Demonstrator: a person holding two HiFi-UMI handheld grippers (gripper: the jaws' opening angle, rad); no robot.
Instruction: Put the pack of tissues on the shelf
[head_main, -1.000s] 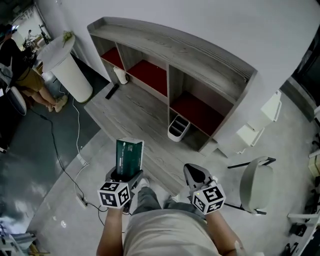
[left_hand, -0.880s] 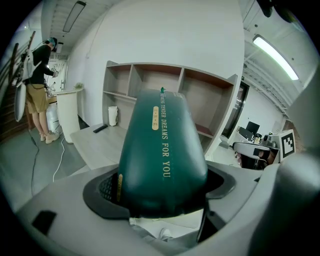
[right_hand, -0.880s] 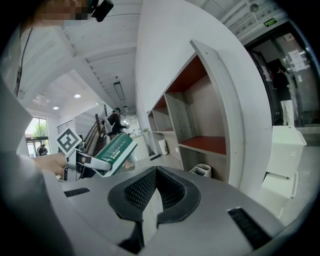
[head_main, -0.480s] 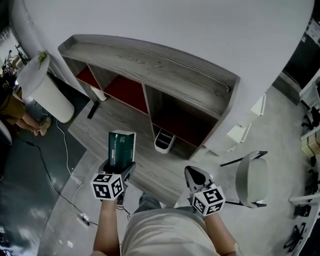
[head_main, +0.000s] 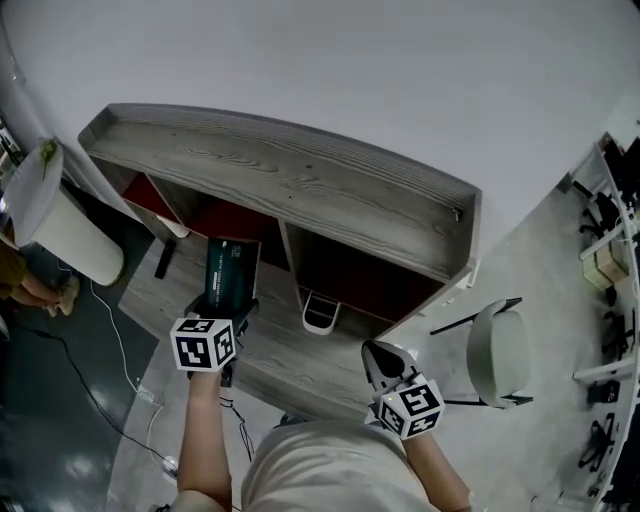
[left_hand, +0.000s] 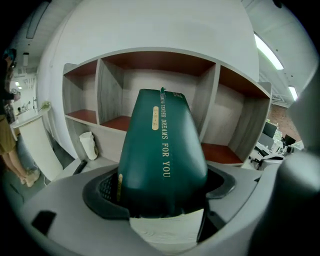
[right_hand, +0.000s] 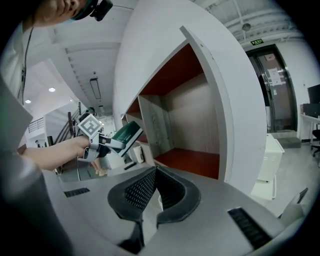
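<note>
1. The shelf (head_main: 300, 190) is standing ahead, with no pack lying on it yet.
2. The pack of tissues (left_hand: 162, 150) is hovering upright in the air before the middle compartment.
3. The left gripper (head_main: 225, 312) is clamping its lower end; the right gripper (right_hand: 154, 175) is hanging clenched, empty.

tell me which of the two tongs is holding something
The left tongs: they are clamped on the dark green rectangular pack of tissues. The right tongs are closed with nothing between them.
</note>
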